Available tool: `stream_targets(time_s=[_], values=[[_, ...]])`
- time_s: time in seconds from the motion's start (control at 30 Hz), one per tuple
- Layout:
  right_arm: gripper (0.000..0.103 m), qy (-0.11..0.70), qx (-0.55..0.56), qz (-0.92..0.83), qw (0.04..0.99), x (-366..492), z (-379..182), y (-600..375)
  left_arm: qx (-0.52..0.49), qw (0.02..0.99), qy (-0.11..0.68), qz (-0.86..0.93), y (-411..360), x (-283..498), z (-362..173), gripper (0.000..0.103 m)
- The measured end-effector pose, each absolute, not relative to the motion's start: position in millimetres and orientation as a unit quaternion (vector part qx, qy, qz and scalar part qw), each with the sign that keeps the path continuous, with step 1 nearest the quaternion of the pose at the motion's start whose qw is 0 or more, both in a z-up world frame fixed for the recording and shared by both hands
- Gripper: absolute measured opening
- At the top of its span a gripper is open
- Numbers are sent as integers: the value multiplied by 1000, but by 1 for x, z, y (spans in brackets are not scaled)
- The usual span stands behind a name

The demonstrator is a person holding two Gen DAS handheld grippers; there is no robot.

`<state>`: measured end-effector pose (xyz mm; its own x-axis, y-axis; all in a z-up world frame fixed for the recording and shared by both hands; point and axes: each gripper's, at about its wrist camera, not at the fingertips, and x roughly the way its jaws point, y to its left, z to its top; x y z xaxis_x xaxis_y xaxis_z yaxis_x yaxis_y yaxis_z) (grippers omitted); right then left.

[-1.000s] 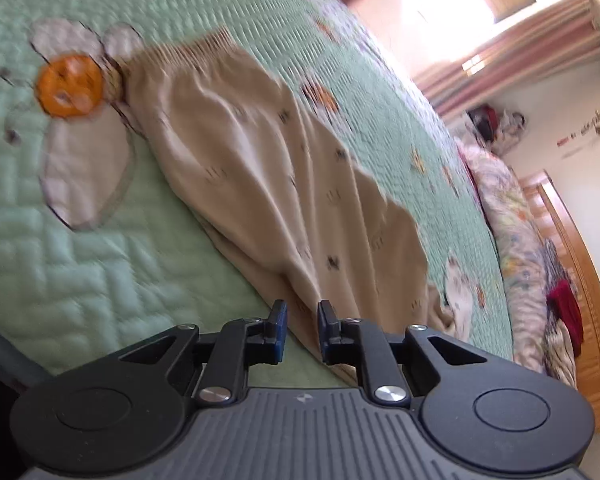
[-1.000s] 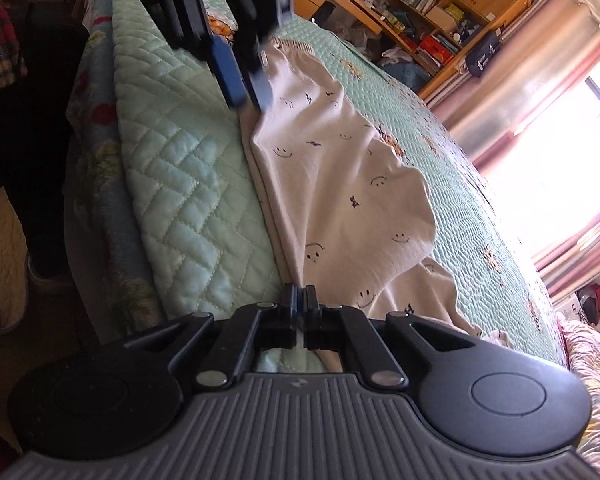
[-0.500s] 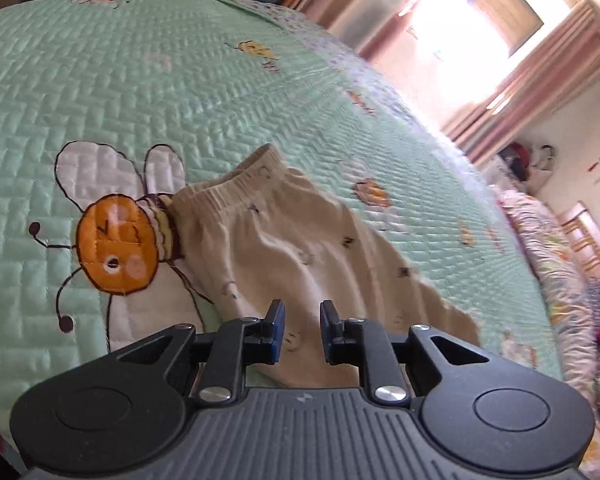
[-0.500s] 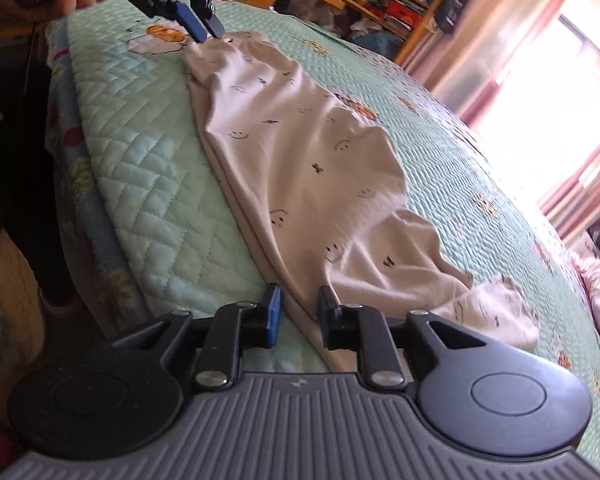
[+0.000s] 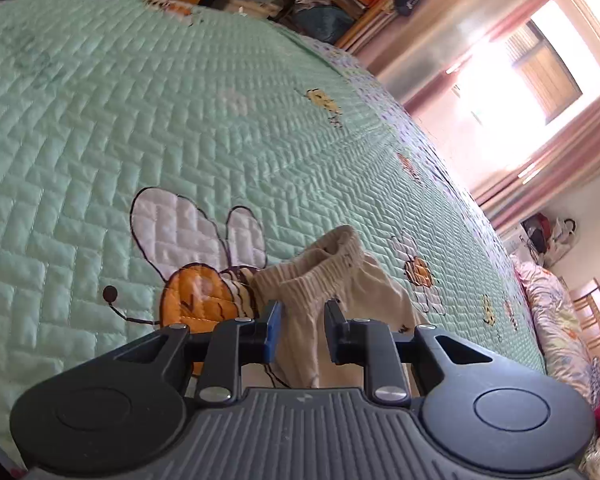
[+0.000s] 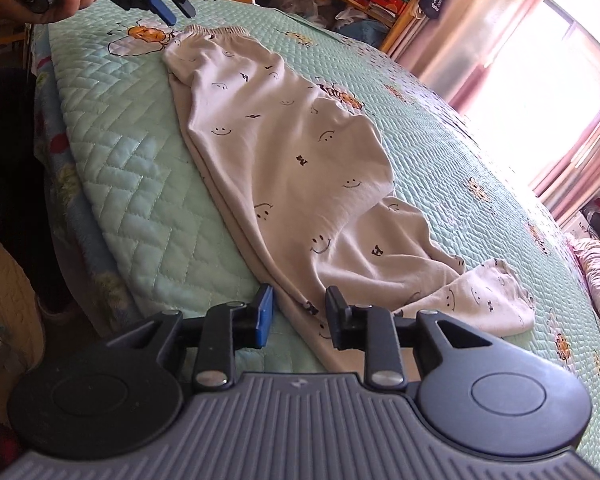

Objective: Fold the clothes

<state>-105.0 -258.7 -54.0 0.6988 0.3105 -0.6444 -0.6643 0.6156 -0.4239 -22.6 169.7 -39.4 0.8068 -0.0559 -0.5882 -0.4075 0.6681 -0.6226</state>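
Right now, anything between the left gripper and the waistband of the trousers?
Nothing visible. The left gripper hangs open just above the waistband of the trousers, with only the bare green quilt around it. The right gripper is open too, over the leg end.
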Motion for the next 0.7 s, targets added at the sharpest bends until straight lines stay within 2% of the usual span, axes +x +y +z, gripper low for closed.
stream_targets(time_s=[0.7], values=[[31, 269, -327, 284, 860, -104, -54, -261, -390, 863, 303, 106, 173, 2, -47, 25]])
